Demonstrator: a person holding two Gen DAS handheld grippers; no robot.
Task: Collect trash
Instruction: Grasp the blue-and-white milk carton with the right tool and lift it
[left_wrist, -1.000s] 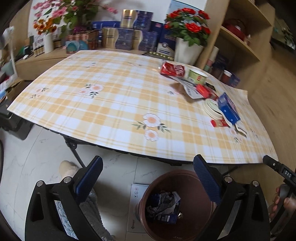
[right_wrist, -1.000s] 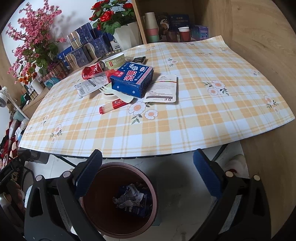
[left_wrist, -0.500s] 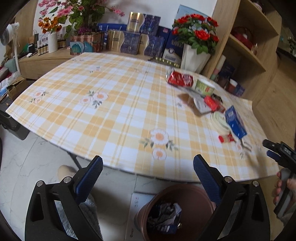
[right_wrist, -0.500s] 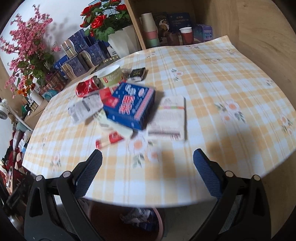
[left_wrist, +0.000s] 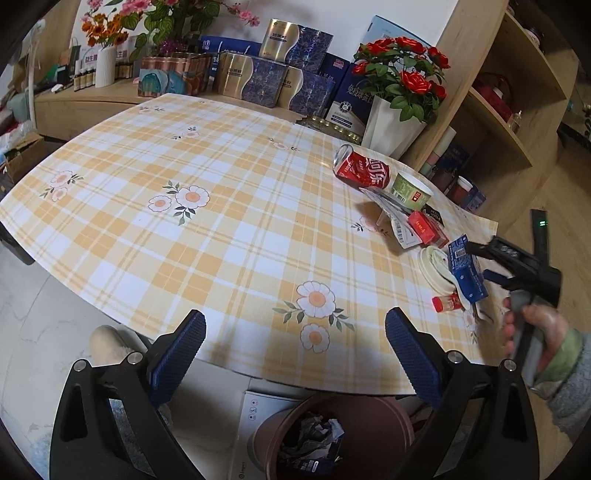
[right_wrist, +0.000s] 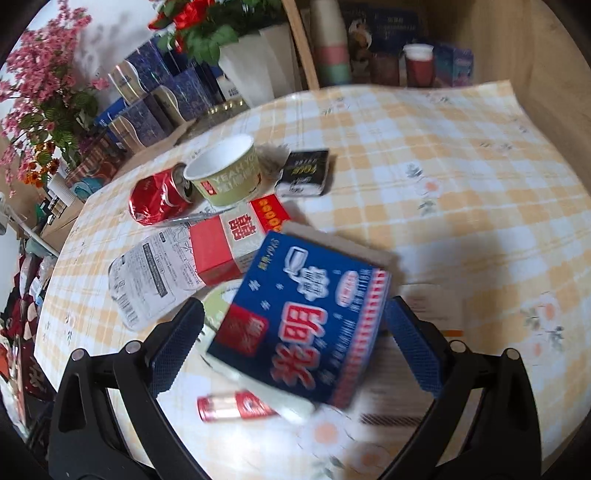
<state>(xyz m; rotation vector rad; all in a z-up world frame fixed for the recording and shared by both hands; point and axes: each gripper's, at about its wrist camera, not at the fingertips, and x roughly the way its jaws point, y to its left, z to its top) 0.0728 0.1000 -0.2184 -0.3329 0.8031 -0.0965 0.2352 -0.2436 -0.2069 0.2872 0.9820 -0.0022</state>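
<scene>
Right tongs (right_wrist: 293, 328) stand wide open around the blue box (right_wrist: 306, 317) on the worktop (right_wrist: 443, 166), left tongs (left_wrist: 295, 354) open and empty; closing carelessly may push the small red tube (right_wrist: 236, 408) off the edge.

Bright daylight, fisheye-bowed edges, right view motion-blurred (foreground especially)

One crushed can (right_wrist: 159, 199), one paper cup (right_wrist: 225, 173), three cartons (right_wrist: 303, 314), one brown bin (left_wrist: 343, 435)

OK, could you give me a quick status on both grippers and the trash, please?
Right gripper open, straddling blue box, not closed. Left gripper open, empty, above bin. Can, cup, wrappers crowd the box.
</scene>
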